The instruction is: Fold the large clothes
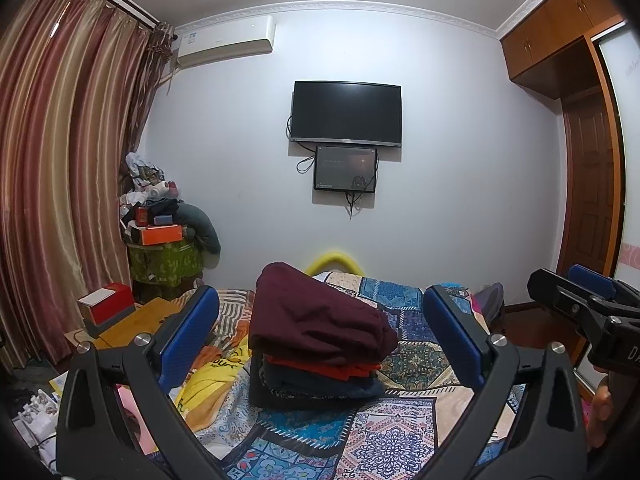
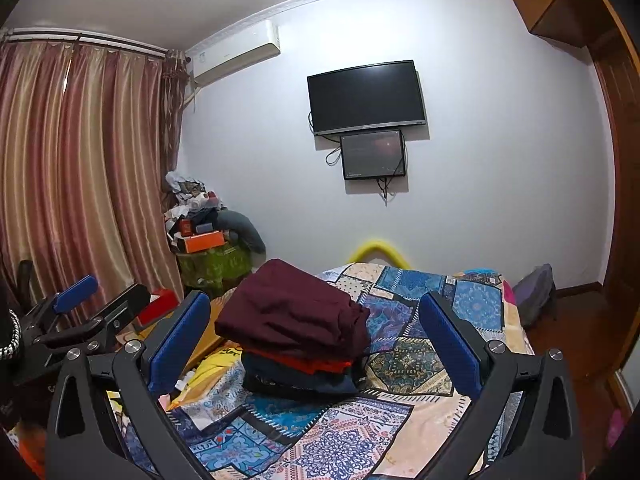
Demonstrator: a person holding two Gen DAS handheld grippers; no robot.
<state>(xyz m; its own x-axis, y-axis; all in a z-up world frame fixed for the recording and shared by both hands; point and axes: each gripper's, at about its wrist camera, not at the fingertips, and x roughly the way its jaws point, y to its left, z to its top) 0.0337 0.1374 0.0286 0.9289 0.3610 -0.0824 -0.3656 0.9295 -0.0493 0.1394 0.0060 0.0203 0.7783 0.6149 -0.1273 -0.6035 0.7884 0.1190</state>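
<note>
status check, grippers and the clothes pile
Left gripper open, empty. Right gripper open, empty. Folded stack on the bed, maroon garment on top; yellow garment unfolded beside it. Nothing between grippers and stack.

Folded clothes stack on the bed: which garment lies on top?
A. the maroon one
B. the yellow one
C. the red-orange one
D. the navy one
A: the maroon garment sits on top of the folded stack, with the red-orange garment directly under it and the navy garment below that; the yellow garment lies loose on the patchwork bedspread, left of the stack.
</note>
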